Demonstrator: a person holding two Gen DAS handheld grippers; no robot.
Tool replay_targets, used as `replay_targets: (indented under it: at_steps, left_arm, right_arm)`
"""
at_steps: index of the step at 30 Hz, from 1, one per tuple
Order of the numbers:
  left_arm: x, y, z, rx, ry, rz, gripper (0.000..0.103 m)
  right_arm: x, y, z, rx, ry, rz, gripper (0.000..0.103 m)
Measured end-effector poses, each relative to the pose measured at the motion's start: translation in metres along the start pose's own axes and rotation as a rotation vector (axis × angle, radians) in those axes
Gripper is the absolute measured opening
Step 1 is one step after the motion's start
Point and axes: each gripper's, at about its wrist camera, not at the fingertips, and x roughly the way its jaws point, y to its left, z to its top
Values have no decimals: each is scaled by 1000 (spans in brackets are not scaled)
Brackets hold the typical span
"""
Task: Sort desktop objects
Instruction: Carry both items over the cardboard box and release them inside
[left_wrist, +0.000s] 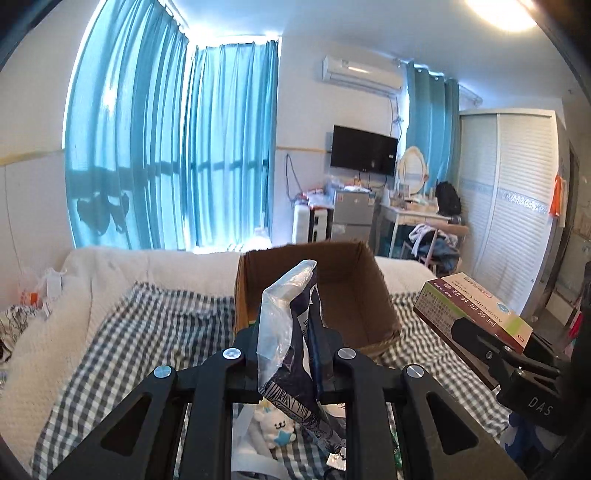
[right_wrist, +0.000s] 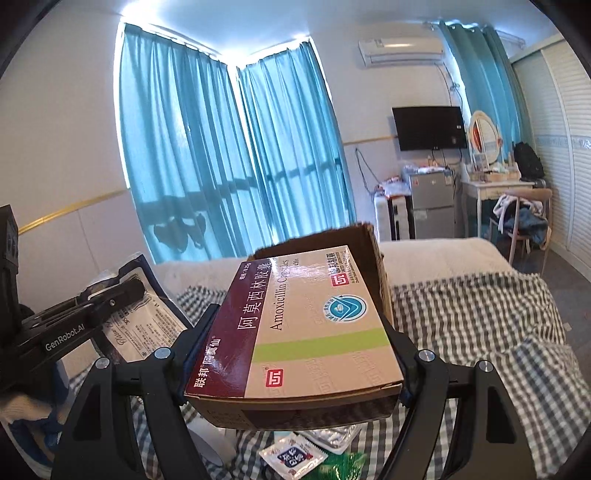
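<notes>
- The left gripper (left_wrist: 286, 341) is reaching forward from the bottom centre of its own view, its jaws pressing together on a plastic packet (left_wrist: 291, 332) that stands up between them.
- The right gripper (right_wrist: 295, 354) is filling the lower middle of its view, its jaws clamping the two long sides of a medicine box (right_wrist: 306, 325), holding it level.
- In the left view the right gripper is showing at the lower right edge.

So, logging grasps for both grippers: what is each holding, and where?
Left gripper pinches a plastic packet at its middle; right gripper clamps the medicine box by its long sides.
</notes>
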Motion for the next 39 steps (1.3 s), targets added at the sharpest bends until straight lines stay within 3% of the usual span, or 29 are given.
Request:
replay_targets:
  at_steps: [9,19,39]
  left_arm:
    - [1,-2,22,20,-60,9,18]
    - [24,-4,40,52,-103,29,18]
    - [117,10,44,27,-63,31,18]
  right_arm:
    - [-6,4,23,-25,-43,10,76]
    - [17,2,45,-62,-70,-6,76]
    - [109,-19,58,-116,-6,-12,77]
